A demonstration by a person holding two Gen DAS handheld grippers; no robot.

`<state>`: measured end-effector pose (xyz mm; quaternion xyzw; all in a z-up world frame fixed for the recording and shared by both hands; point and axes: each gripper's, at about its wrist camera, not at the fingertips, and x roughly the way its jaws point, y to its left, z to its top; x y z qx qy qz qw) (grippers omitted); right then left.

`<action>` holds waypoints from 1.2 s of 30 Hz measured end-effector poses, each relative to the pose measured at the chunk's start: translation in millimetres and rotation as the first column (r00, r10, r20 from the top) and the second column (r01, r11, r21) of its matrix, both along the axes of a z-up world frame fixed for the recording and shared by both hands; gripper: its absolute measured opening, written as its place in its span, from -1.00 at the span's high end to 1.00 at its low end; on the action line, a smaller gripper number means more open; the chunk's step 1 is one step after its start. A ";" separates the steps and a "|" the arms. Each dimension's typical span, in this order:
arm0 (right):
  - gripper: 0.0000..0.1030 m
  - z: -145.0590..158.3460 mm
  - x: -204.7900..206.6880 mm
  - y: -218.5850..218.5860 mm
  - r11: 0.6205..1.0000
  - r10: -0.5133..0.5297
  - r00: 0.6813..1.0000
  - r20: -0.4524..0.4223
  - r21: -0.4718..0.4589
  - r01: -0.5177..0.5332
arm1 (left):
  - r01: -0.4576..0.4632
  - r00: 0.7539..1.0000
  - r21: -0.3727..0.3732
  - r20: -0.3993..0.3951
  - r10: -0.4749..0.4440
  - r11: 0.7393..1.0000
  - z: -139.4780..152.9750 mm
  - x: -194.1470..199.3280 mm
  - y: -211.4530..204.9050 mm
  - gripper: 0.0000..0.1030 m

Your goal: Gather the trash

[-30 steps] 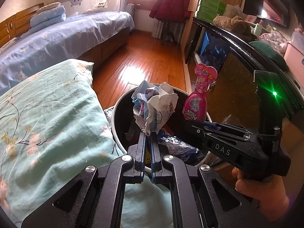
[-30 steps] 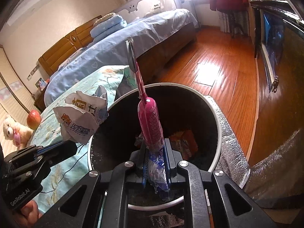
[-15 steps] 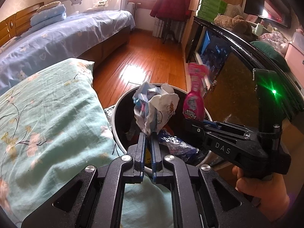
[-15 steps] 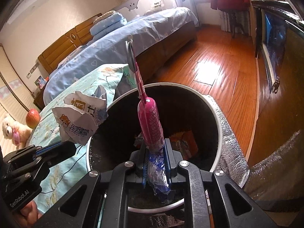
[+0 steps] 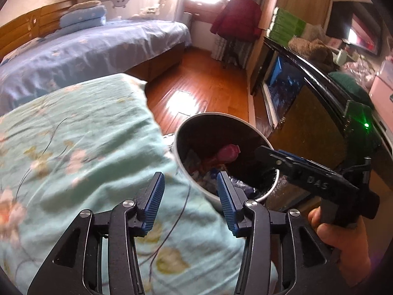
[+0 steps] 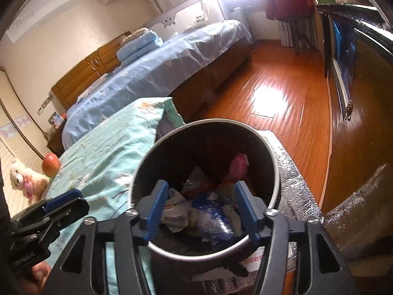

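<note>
A round bin point(image 6: 206, 122) with a pale rim and dark inside stands beside the teal flowered quilt point(image 6: 110, 147). In it lie a pink bottle point(image 6: 238, 166), a crumpled white wrapper point(image 6: 172, 212) and a blue plastic wrapper point(image 6: 212, 212). My right gripper point(image 6: 201, 191) hangs over the bin's near side, its jaws opening with nothing between the blue pads. My left gripper point(image 5: 189, 184) is over the quilt at the bin's point(image 5: 221, 116) near left rim, jaws also opening and empty. The pink bottle point(image 5: 228, 153) shows in the left wrist view too, with the right gripper point(image 5: 264, 153) just right of it.
A bed with a blue cover point(image 6: 172, 64) lies beyond the quilt. Wooden floor point(image 6: 282, 86) runs past the bin. A dark glossy cabinet point(image 5: 307, 98) lines the right side. Silver foil sheeting point(image 6: 289, 177) lies right of the bin. An apple point(image 6: 50, 161) and a plush toy point(image 6: 24, 179) sit far left.
Both grippers opened. The crumpled wrapper left my left gripper and the pink bottle left my right one; both now lie in the bin. The left gripper drew back over the quilt.
</note>
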<state>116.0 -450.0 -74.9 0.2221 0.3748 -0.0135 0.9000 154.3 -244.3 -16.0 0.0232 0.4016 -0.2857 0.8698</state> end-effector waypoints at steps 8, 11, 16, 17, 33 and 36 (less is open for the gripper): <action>-0.67 20.3 -30.0 31.9 1.000 0.011 0.996 0.094 -0.003 -0.010 | -0.106 0.994 -0.059 0.021 0.108 0.993 2.2 -32.2 50.7 -0.03; -0.68 23.2 -41.6 44.0 1.000 0.014 0.993 0.118 0.001 -0.014 | -0.141 0.989 -0.066 0.033 0.143 0.988 1.5 -43.1 67.9 -0.03; -0.68 29.0 -53.3 62.4 0.999 0.038 0.989 0.141 -0.017 -0.036 | -0.184 0.979 -0.074 0.073 0.189 0.980 5.5 -65.1 89.0 -0.03; -0.68 31.1 -56.2 65.9 0.999 0.043 0.988 0.147 -0.022 -0.040 | -0.191 0.977 -0.074 0.084 0.197 0.979 6.9 -70.0 92.8 -0.04; -1.00 80.1 -94.5 127.8 0.983 0.087 0.934 0.347 -0.183 -0.024 | -0.408 0.847 -0.106 0.326 0.420 0.907 27.9 -127.7 165.0 -1.00; -1.00 74.5 -97.6 139.9 0.974 0.104 0.923 0.370 -0.225 -0.020 | -0.437 0.820 -0.119 0.355 0.449 0.891 25.7 -133.5 169.6 -1.00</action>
